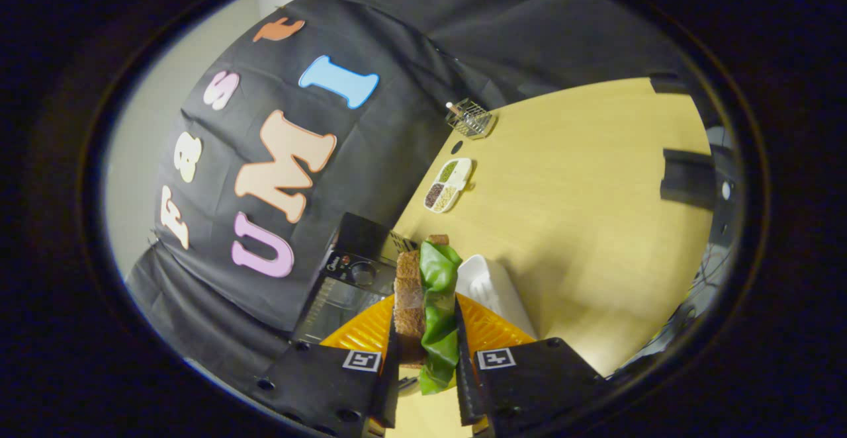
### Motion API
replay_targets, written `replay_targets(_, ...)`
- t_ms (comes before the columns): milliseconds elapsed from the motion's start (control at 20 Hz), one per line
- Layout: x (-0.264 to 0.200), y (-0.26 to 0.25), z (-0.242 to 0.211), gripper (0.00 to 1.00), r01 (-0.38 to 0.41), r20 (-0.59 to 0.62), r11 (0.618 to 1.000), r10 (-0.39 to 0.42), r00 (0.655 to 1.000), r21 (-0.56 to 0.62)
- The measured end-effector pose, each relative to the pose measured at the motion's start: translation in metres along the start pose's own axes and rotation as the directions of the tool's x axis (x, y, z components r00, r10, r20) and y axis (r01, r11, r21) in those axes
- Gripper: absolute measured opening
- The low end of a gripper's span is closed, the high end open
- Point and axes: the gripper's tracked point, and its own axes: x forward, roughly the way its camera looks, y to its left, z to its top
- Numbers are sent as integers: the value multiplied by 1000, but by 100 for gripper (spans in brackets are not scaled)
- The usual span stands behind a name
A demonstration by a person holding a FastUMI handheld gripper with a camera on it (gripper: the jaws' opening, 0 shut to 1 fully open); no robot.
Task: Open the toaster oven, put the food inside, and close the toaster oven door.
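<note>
The food, a sandwich [423, 306] of brown bread with a green lettuce leaf hanging out of it, is pinched between the two fingers of the gripper [427, 365] at the lower centre of the frame. One finger is pressed on the bread side and the other on the lettuce side, so the sandwich is held on edge and appears lifted clear of the orange plate [360, 332] seen just behind it.

The toaster oven [347, 272] is seen left of centre, just beyond the sandwich, set against the black booth wall on the wooden worktop [582, 226]. Its control panel with a knob is visible, and a glass door below it; the door seems to be lowered open, though this cannot be told for certain from this tilted view.

By this judgement, the pick-up of the food is done. Left to do are the carrying of the sandwich into the oven cavity, its release there, and the closing of the door.

The long axis of the sandwich is laid along the fingers, running from the bottom of the frame up toward the centre, with its far end pointed roughly toward the oven's right side and the worktop beyond.

A white dish [490, 286] lies just right of the plate. Farther up the worktop, a divided dish of grains [448, 185] and a small wire basket [471, 119] are seen, well apart from the fingers.
</note>
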Motion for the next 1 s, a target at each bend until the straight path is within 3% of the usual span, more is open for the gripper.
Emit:
replay_targets(350, 37, 70, -77, 38, -36, -7, 995, 36, 999, 88)
replay_targets(650, 89, 126, -132, 38, -74, -39, 996, 76, 996, 50)
replay_targets(1000, 160, 155, -171, 38, -71, -10, 997, 72, 997, 26)
